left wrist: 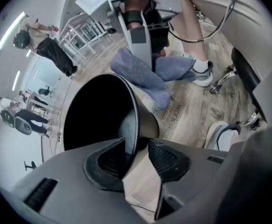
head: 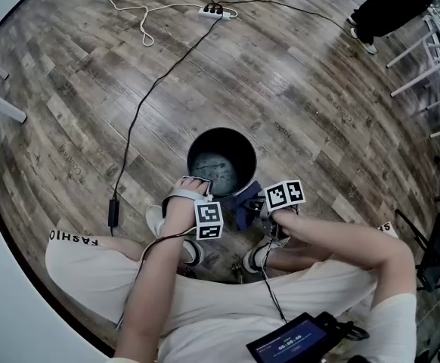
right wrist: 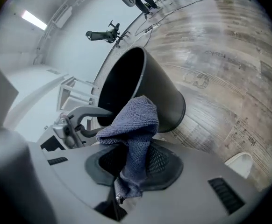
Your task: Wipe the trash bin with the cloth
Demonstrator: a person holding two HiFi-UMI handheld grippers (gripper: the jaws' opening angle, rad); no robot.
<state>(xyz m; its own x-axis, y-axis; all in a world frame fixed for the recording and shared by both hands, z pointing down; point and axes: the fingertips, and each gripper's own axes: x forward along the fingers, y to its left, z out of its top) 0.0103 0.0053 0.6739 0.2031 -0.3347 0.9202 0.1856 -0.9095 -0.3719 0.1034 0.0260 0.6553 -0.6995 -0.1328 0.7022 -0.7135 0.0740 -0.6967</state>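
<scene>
Though the cloth (right wrist: 136,125) hangs limp, the trash bin (head: 221,171) stands upright.

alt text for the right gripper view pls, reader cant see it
The right gripper is shut on a blue-grey cloth that bunches up above its jaws. Behind it stands a dark trash bin on a wood-pattern floor, with the left gripper at the bin's rim.

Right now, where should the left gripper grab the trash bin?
By the near-side rim, from above: the trash bin stands open-topped, and its thin wall fits between the jaws. The left gripper straddles that rim, jaws apart.
</scene>
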